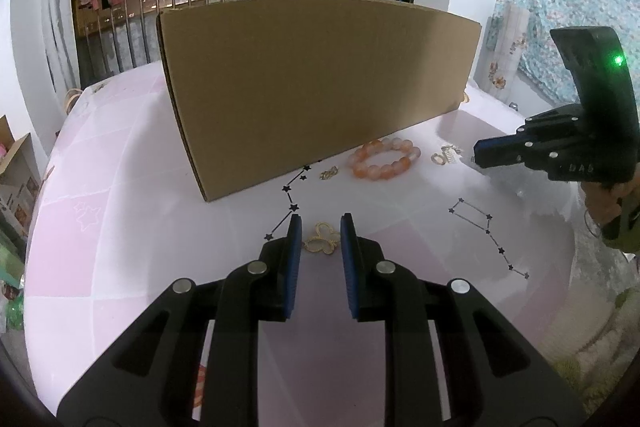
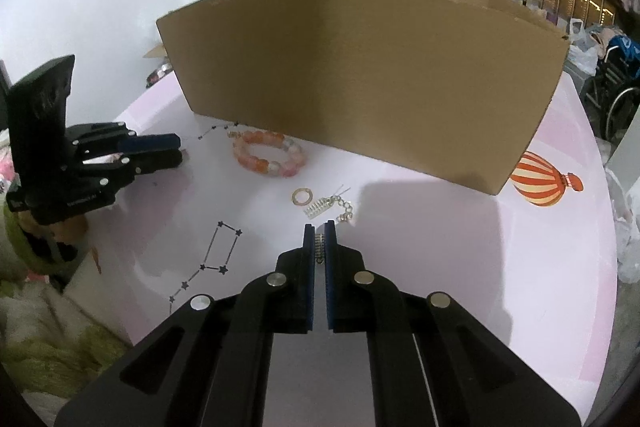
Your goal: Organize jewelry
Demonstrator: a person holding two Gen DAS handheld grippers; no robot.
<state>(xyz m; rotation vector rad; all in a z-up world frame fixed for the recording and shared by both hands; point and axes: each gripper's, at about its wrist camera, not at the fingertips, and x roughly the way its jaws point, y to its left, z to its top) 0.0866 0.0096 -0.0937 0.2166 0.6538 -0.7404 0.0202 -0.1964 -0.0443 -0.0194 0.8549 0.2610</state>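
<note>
Only the left view shows wide left tongs [image 1: 320, 227] straddling a butterfly brooch [image 1: 321, 239]; right tongs [image 2: 319, 235] pinch a spring-like charm [image 2: 319, 247].

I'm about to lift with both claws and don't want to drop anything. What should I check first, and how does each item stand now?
1. Left claw straddles the gold butterfly piece: ok.
2. Left claw closed on it: not ok, open.
3. Right claw pinches the small silver piece: ok.
4. That piece free of the silver chain: cannot tell.
5. Bead bracelet out of both paths: ok.
6. Cardboard box open on top: cannot tell.
</note>
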